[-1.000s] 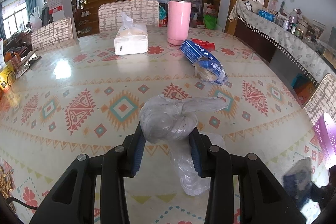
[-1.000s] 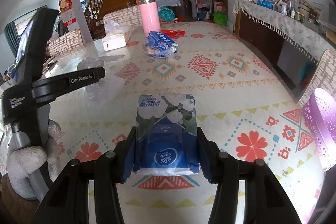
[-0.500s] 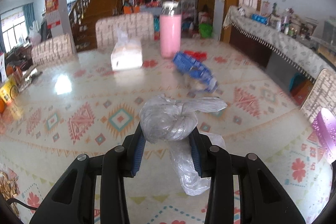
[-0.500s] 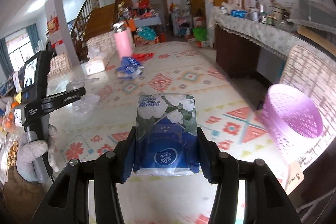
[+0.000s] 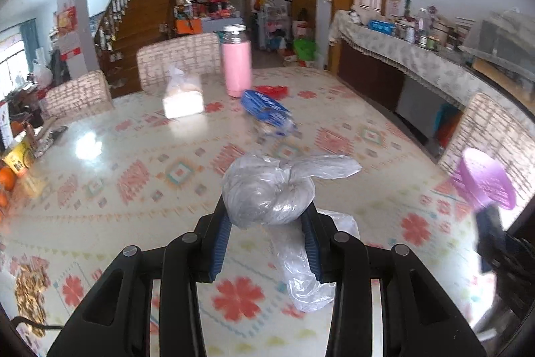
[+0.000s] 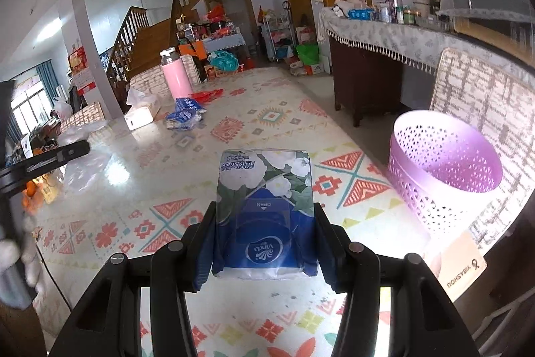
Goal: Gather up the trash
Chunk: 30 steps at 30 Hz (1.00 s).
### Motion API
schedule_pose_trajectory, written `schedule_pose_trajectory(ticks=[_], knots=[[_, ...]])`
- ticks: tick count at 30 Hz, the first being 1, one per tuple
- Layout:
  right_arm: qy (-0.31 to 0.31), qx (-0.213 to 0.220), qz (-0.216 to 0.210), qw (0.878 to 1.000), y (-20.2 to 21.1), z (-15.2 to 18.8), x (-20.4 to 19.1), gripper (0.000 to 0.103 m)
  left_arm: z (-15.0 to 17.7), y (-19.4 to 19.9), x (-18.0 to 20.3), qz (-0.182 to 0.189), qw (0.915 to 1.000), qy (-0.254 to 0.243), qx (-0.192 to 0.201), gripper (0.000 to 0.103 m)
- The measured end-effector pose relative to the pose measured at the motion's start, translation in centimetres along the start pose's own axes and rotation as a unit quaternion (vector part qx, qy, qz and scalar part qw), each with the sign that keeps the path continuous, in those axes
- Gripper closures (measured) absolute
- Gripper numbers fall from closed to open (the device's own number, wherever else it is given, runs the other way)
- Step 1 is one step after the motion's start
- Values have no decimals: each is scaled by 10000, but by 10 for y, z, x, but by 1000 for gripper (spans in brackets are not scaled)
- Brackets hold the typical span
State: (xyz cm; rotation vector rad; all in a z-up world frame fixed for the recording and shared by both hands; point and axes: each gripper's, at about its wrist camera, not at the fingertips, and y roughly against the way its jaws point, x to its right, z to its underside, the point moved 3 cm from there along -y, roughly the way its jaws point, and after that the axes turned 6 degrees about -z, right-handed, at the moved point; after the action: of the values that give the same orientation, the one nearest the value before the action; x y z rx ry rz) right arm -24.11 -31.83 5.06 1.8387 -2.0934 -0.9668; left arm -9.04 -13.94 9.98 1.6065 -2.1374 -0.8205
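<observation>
My left gripper [image 5: 265,226] is shut on a crumpled clear plastic bag [image 5: 267,193] and holds it above the patterned table [image 5: 133,183]. My right gripper [image 6: 264,233] is shut on a blue and white Vinda tissue pack [image 6: 264,203], held above the table's right part. A purple mesh basket [image 6: 444,163] stands just to the right of the tissue pack at the table's edge; it also shows in the left wrist view [image 5: 485,179]. A crumpled blue wrapper [image 5: 267,112] and a red wrapper [image 5: 272,90] lie further back.
A pink bottle [image 5: 236,62] and a white tissue bag [image 5: 182,97] stand at the far side. Chairs [image 5: 180,62] ring the table. Oranges and a box [image 5: 13,163] sit at the left edge. A sideboard [image 6: 384,56] runs along the right wall.
Both grippers have risen and swung right with their loads. The purple basket has come close beside the right gripper and into the left wrist view.
</observation>
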Motion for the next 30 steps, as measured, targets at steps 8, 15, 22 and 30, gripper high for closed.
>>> schedule_pose_trajectory(ticks=[8, 15, 22, 30], knots=[[-117, -98, -95, 9998, -6, 12, 14, 46, 9, 9, 44, -139, 9991, -403, 88, 65], [-367, -105, -57, 9993, -8, 13, 39, 46, 15, -8, 74, -182, 9972, -707, -131, 65], [-769, -161, -111, 9968, -12, 14, 73, 46, 17, -21, 101, -138, 9957, -867, -300, 65], [-1108, -104, -125, 9937, -8, 8, 109, 46, 14, -31, 135, -33, 9934, -1076, -389, 65]])
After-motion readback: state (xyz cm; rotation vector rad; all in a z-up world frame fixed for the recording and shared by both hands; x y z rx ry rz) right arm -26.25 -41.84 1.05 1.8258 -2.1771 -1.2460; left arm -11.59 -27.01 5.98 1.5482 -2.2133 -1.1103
